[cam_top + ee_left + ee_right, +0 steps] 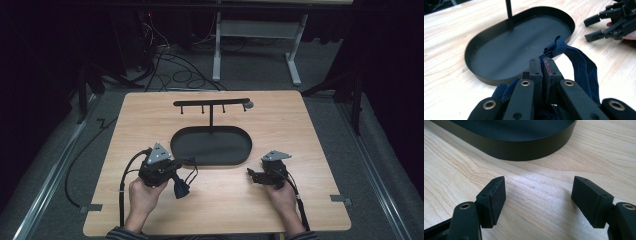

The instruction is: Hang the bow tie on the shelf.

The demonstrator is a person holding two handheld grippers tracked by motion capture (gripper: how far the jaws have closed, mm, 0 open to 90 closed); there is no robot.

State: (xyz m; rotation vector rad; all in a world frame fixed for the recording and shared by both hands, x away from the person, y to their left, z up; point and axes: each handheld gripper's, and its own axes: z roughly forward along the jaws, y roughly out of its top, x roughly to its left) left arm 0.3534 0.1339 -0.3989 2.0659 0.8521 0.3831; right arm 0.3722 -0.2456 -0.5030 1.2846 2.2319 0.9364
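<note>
My left gripper (543, 63) is shut on a dark blue cloth band (584, 67), which is pinched between its pads; the band loops up past the tips and hangs down to the right. In the high view the left gripper (181, 165) is held just off the near left rim of the black oval tray (175, 150), with the cloth band (181, 188) dangling below it. My right gripper (539, 187) is open with nothing between its jaws, low over the wood near the tray (506, 150). It sits right of the tray in the high view (252, 175).
A thin black T-shaped stand (212, 103) with small hooks rises from the tray's far side. The wooden table (300, 130) has bare room on both sides. The right gripper (596, 27) also appears at the top right of the left gripper view.
</note>
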